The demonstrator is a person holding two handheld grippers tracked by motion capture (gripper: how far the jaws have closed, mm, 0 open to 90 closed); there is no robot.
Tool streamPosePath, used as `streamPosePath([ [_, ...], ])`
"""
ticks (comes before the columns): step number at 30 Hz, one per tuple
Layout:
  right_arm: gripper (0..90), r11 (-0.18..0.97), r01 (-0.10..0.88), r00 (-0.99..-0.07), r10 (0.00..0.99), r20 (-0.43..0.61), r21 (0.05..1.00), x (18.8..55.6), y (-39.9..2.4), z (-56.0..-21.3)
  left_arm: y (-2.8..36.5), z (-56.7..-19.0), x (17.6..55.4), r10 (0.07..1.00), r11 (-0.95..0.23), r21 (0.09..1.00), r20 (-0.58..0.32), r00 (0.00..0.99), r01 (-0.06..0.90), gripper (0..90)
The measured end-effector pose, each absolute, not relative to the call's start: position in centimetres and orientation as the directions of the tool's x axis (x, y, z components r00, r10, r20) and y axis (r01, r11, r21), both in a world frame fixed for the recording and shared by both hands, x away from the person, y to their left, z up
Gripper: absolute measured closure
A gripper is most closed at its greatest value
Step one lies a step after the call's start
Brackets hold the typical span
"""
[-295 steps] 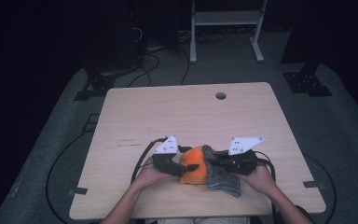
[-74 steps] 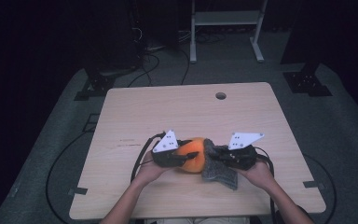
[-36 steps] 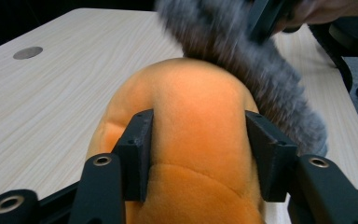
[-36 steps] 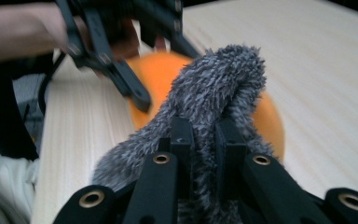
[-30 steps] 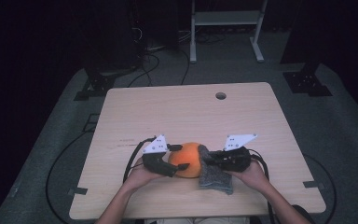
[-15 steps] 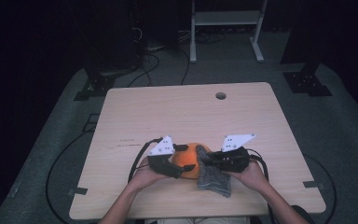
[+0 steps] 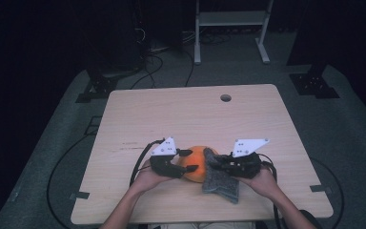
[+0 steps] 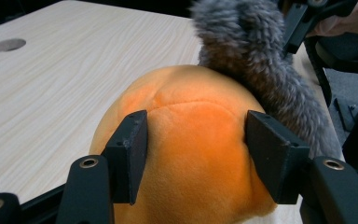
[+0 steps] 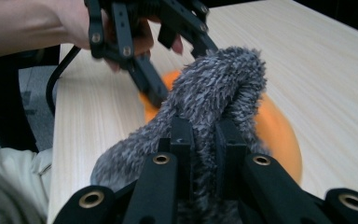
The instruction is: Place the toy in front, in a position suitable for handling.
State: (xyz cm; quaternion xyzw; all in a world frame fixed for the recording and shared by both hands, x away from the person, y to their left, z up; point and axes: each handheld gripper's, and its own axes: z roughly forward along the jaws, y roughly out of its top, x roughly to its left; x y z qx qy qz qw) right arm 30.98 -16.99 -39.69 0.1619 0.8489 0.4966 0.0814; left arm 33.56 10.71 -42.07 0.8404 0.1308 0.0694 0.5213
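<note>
Left gripper [image 8: 193, 154] has just been closing its jaws on the orange plush ball [image 8: 191, 158] while right gripper [image 9: 204, 140], at its 3 o'clock, pinches the grey fuzzy sock [image 9: 214, 88], probably to be drawn over the ball next

On the near half of the tabletop [image 7: 181, 119], the plush ball [image 7: 194, 163] sits a little left of the middle. The furry sock [image 7: 220, 179] lies against its right side, draped partly over it. The left gripper [image 7: 189, 161] is at the ball's left, a jaw on either side of it; the right gripper [image 7: 218, 163] is right of the sock. A round hole [image 7: 226, 98] lies far, right of centre.
</note>
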Motion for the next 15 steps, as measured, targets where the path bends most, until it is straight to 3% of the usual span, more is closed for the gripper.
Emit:
streamPosePath([
  [2,80.0,0.479,0.189,-0.937,0.348,0.012,0.857,31.6,-16.1,-39.8,11.0,-42.0,33.6,0.295,-0.416,0.897,-0.021,0.955,0.149,35.8],
  [5,80.1,0.470,0.215,-0.935,0.351,0.042,0.856,32.2,-16.0,-40.7,11.7,-41.8,33.8,0.334,-0.405,0.891,-0.067,0.940,0.208,16.7],
  [6,80.1,0.461,0.223,-0.934,0.354,0.053,0.859,32.2,-16.2,-40.8,11.9,-41.9,33.9,0.327,-0.406,0.887,-0.083,0.941,0.219,15.3],
  [10,80.1,0.484,0.223,-0.928,0.371,0.033,0.846,32.0,-16.9,-41.1,11.9,-42.0,33.7,0.306,-0.417,0.884,-0.082,0.949,0.211,35.1],
  [15,80.0,0.512,0.228,-0.916,0.401,0.004,0.828,30.8,-18.1,-41.3,11.7,-42.0,33.5,0.287,-0.425,0.887,-0.059,0.956,0.182,42.7],
])
